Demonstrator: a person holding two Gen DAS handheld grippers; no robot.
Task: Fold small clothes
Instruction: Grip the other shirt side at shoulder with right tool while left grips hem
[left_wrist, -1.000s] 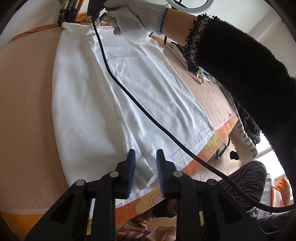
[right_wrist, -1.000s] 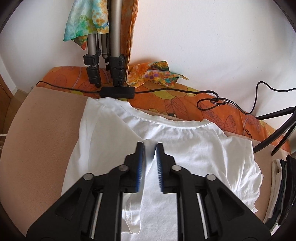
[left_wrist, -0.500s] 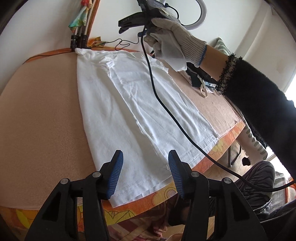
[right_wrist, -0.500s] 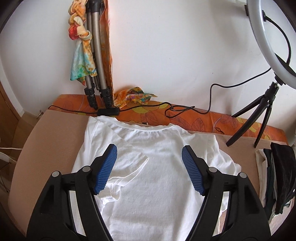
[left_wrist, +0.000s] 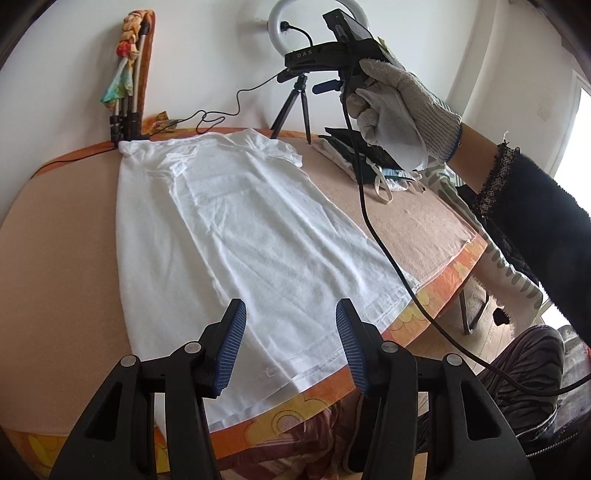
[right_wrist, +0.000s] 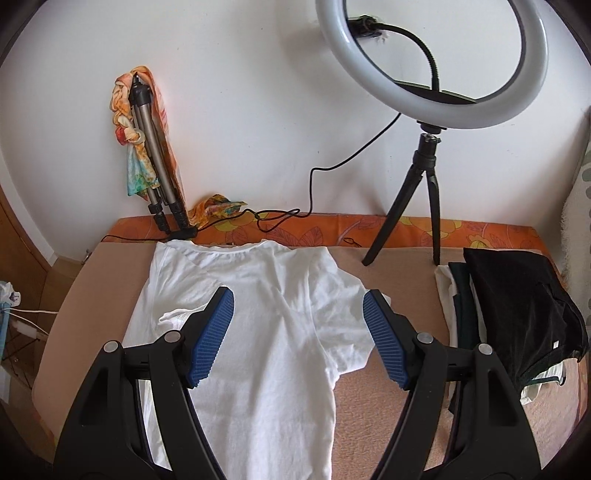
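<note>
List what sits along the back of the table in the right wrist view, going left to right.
Folded tripod draped with a colourful scarf → coiled black cable → ring light on its small tripod → stack of dark folded clothes.

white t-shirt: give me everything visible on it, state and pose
The white t-shirt lies flat on the tan pad, neckline toward the wall, hem at the near orange edge. Thin, creased cotton-like knit. One side is folded inward, sleeve lying on the body; the other short sleeve is still spread. A small tag shows near the collar. Neither hand-held gripper touches it.
</note>
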